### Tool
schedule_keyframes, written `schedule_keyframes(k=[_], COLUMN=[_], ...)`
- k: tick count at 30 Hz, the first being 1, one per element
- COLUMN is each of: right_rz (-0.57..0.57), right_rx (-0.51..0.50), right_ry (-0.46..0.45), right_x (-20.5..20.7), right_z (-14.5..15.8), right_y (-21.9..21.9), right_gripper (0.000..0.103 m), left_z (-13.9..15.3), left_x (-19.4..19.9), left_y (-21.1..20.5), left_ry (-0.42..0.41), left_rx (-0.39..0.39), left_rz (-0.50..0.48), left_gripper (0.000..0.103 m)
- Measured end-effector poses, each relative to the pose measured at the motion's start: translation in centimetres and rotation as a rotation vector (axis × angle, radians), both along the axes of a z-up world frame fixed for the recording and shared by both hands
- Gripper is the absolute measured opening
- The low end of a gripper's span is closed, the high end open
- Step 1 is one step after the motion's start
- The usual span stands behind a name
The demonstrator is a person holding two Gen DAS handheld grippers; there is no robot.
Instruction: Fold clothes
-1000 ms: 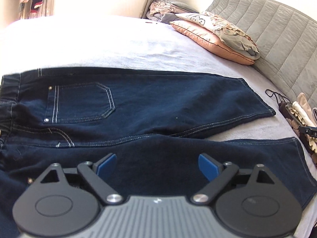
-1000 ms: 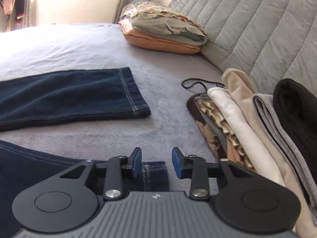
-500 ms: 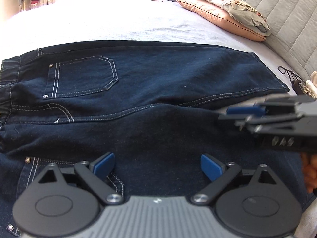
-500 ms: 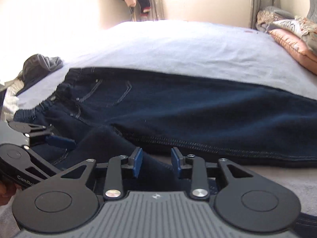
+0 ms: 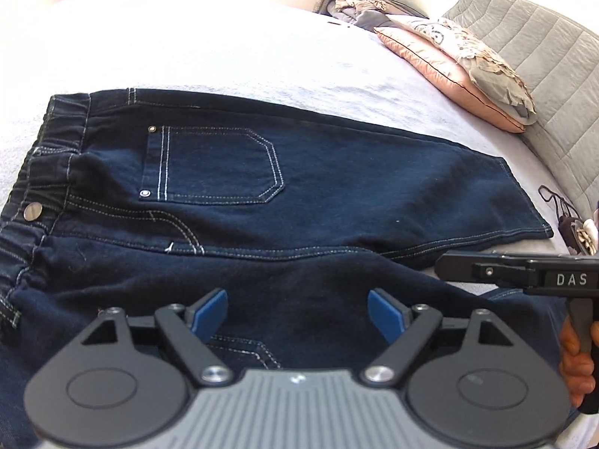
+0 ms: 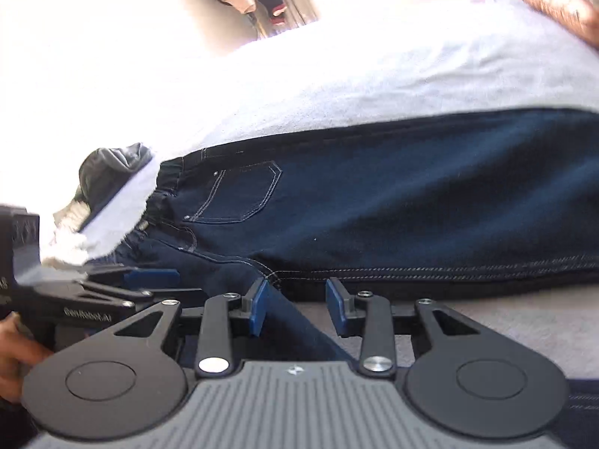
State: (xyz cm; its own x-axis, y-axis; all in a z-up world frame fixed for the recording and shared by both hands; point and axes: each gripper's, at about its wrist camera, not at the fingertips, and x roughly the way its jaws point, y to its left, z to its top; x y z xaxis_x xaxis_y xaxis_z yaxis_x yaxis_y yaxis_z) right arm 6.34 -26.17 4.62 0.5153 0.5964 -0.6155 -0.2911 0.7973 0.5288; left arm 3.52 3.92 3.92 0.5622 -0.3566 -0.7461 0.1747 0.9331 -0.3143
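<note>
On the big bed (image 5: 224, 48), across the middle of the left view, a pair of dark blue jeans (image 5: 337, 187) lies spread out flat. The waist is at the left of the frame and the two legs run to the right. One leg lies higher in the picture, with its back pocket (image 5: 213, 164) facing up. The other leg lies lower, close to the camera, and the two legs split apart near the right side. The jeans are not folded now: both legs lie side by side, not one on top of the other.

At the bottom of the left view, the left tongs (image 5: 297, 308) are wide apart and hold nothing. They hang over the lower leg. The right tongs (image 6: 295, 305) at the bottom of the right view are a little apart, and they hold nothing too. Dark cloth shows between their blue tips, but they do not pinch it.

At the upper right of the left view sit a pink pillow (image 5: 441, 63) and a gray headboard (image 5: 543, 60).

I think the folding still has to be done: one leg has to go over the other, and then the long shape has to be folded shorter. Both tongs look ready to grab the near leg.
</note>
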Motion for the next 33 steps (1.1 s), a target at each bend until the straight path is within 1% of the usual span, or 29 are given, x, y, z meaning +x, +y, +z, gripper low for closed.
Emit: schedule_keyframes(k=[2,4,5,6,8,9,11,12,13,15,17,19,20,21,23,25,27,30,32,33], right_rz=[-0.041,-0.075,-0.087,-0.104,-0.14,-0.144,-0.151,-0.154,-0.157,-0.164,-0.149,-0.1,-0.068,-0.043,-0.034,-0.018,-0.02,-0.043,-0.053,-0.052], right_rx=[0.165,0.224,0.281,0.322,0.401,0.393,0.372,0.361,0.351,0.33,0.263,0.141,0.066,0.011,-0.059,-0.144,-0.159,-0.108,-0.104,-0.128], right_ry=[0.16,0.245,0.259,0.264,0.272,0.259,0.232,0.218,0.204,0.177,0.079,-0.06,-0.136,-0.179,-0.171,-0.11,-0.161,-0.146,-0.159,-0.16], right_x=[1.9,2.9,3.4,3.6,4.0,3.9,3.6,3.4,3.2,2.9,2.5,1.7,1.3,0.9,1.2,1.6,1.5,2.4,2.1,1.9], right_z=[-2.5,-4.6,-5.3,-5.6,-6.1,-6.0,-5.7,-5.6,-5.4,-5.1,-3.0,0.0,1.5,2.2,1.1,-1.7,-2.7,-1.0,0.4,0.9], right_y=[-0.7,-0.8,-0.8,-0.8,-0.8,-0.6,-0.1,0.2,0.4,0.9,1.7,2.8,3.6,4.2,4.7,5.7,6.1,5.0,4.4,4.3], right_gripper=[0.038,0.039,0.04,0.044,0.044,0.042,0.042,0.04,0.036,0.024,0.021,0.02,0.02,0.02,0.02,0.021,0.022,0.026,0.026,0.027], left_z=[0.0,-0.1,-0.1,-0.1,-0.3,-0.4,-0.6,-0.8,-0.8,-0.8,-0.8,-0.8,-0.7,-0.7,-1.0,-1.3,-1.2,-1.1,-0.9,-0.8], left_x=[0.4,0.6,0.7,0.7,0.8,0.9,0.9,1.0,1.0,1.0,0.9,1.0,1.1,1.1,1.2,1.3,1.3,1.4,1.4,1.4], left_y=[0.7,1.1,1.2,1.3,1.5,1.5,1.5,1.6,1.7,2.0,2.5,3.0,3.2,3.3,3.4,3.3,3.3,3.6,3.9,4.0], left_ry=[0.014,0.021,0.022,0.023,0.025,0.027,0.033,0.036,0.038,0.037,0.033,0.024,0.023,0.026,0.036,0.037,0.036,0.035,0.035,0.033], left_rx=[-0.042,-0.058,-0.057,-0.054,-0.051,-0.047,-0.036,-0.035,-0.036,-0.036,-0.03,-0.016,-0.012,-0.01,0.005,0.026,0.032,0.02,0.005,-0.001], left_rz=[0.02,0.034,0.039,0.043,0.05,0.052,0.056,0.06,0.063,0.069,0.081,0.093,0.096,0.098,0.097,0.088,0.086,0.099,0.112,0.117], left_gripper=[0.084,0.085,0.085,0.085,0.085,0.085,0.086,0.086,0.086,0.086,0.086,0.086,0.086,0.086,0.086,0.086,0.086,0.086,0.086,0.088])
